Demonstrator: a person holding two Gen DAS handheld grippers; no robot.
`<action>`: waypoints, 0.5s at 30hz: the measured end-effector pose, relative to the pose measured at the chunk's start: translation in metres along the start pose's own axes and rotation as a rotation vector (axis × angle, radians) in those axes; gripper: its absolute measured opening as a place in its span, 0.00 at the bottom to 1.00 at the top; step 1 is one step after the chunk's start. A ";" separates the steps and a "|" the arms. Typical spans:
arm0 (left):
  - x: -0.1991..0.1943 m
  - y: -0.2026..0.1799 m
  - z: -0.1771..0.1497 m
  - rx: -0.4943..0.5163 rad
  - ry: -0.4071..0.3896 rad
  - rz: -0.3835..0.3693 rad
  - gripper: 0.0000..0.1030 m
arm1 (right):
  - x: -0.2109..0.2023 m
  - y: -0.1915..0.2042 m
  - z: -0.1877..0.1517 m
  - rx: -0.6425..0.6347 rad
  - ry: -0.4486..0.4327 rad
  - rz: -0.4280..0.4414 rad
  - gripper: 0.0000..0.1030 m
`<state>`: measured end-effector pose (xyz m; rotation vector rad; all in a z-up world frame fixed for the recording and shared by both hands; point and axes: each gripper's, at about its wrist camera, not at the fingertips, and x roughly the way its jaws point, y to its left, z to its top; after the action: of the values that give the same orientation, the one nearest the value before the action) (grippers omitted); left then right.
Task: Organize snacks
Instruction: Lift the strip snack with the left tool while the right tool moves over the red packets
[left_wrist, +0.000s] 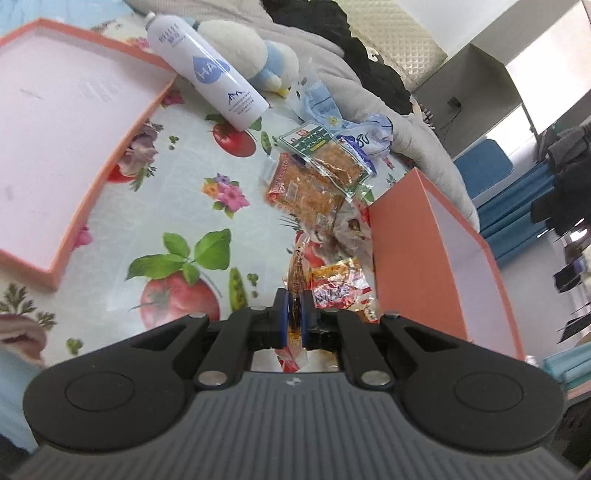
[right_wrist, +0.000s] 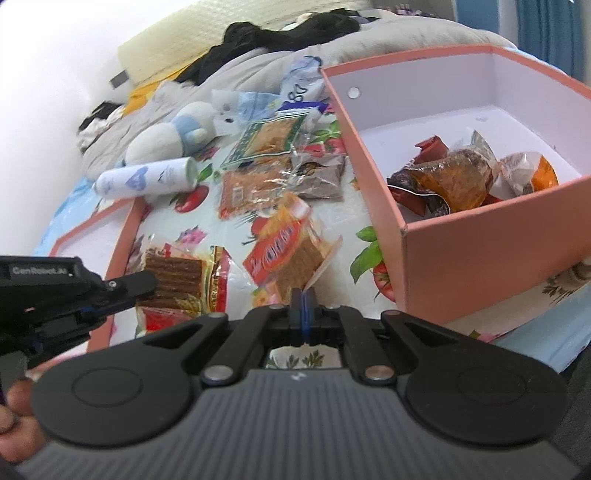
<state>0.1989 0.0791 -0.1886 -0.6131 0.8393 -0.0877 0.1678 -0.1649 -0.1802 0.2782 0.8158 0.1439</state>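
My left gripper (left_wrist: 294, 312) is shut on a clear snack packet with brown strips (left_wrist: 296, 280), held above the flowered cloth; the same packet (right_wrist: 177, 280) shows in the right wrist view, with the left gripper (right_wrist: 122, 291) at its left. My right gripper (right_wrist: 303, 306) is shut on the edge of a red-orange cracker packet (right_wrist: 284, 254). The salmon box (right_wrist: 480, 243) stands to the right and holds several snacks (right_wrist: 461, 177). More snack packets (left_wrist: 314, 177) lie on the cloth beside the box wall (left_wrist: 413, 243).
The box lid (left_wrist: 55, 147) lies open at the left. A white spray bottle (left_wrist: 207, 70), a plush toy (left_wrist: 258, 55) and crumpled wrappers (left_wrist: 362, 136) lie at the far side, with bedding and dark clothes behind.
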 end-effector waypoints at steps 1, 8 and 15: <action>-0.002 -0.001 -0.003 0.007 -0.006 0.014 0.07 | -0.002 0.001 0.000 -0.011 0.005 0.004 0.03; -0.017 -0.008 -0.012 0.036 -0.017 0.059 0.07 | -0.017 0.004 0.011 -0.065 0.021 0.042 0.03; -0.028 -0.025 -0.002 0.068 -0.038 0.077 0.07 | -0.030 0.007 0.039 -0.131 0.002 0.067 0.03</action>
<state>0.1830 0.0659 -0.1575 -0.5168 0.8191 -0.0342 0.1765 -0.1725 -0.1319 0.1813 0.7961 0.2593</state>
